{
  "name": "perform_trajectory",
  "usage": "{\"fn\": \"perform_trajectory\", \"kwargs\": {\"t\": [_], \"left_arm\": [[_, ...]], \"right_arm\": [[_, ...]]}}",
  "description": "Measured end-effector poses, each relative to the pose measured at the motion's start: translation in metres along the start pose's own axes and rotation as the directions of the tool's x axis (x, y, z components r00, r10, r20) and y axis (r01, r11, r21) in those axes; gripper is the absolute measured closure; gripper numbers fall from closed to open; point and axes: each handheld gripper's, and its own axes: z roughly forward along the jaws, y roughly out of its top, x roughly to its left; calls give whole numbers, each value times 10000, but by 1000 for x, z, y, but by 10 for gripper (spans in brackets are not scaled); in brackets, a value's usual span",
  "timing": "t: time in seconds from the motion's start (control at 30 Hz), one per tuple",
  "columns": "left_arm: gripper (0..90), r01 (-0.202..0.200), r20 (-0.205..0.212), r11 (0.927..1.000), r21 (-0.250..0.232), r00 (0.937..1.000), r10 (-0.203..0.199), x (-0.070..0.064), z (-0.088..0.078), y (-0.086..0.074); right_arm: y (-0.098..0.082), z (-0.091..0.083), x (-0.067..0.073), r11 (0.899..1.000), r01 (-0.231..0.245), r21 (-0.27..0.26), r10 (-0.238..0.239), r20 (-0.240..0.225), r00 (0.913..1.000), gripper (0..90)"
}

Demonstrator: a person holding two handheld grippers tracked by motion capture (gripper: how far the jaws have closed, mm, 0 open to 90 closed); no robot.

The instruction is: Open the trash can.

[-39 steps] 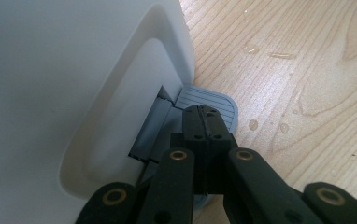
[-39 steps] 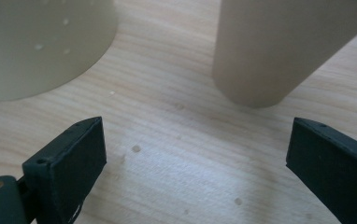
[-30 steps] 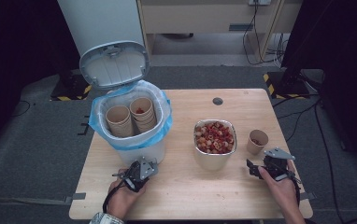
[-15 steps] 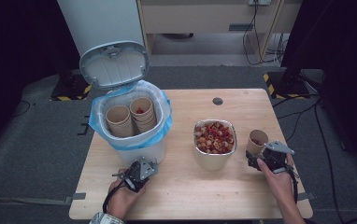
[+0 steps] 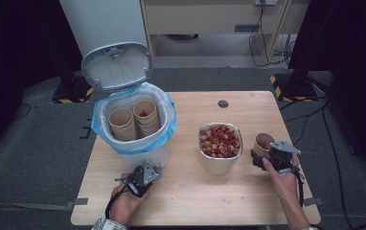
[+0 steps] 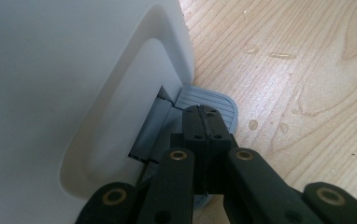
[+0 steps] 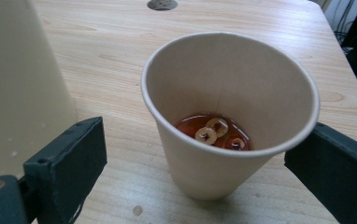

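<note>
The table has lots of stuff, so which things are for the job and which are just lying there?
For the job:
cup between the open right hand-held gripper
bin
pedal under the shut left hand-held gripper

Just there:
bowl
stacked cups in the bin
cables

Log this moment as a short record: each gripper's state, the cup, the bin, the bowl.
left gripper: shut, tips on the bin's grey pedal
right gripper: open, jaws either side of the paper cup, not pressing it
cup contents: reddish liquid with a few rings
bin: lid up, blue liner, stacked cups inside
bowl: metal, holds red and pale pieces
</note>
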Motion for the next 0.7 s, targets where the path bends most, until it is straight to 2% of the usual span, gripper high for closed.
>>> {"fn": "perform_trajectory", "kwargs": {"t": [0.23, 0.33, 0.7], "left_arm": [[898, 35, 28, 10000, 10, 10000, -35, 0, 0, 0], [898, -7, 8, 10000, 7, 10000, 7, 0, 0, 0], [898, 38, 33, 10000, 2, 10000, -38, 0, 0, 0]], "right_arm": [[2, 7, -4, 9999, -121, -5, 121, 223, 9997, 79], [3, 12, -5, 9998, -220, -6, 220, 205, 9995, 96], [5, 24, -13, 9954, -804, -514, 805, 7, 9968, 149]]}}
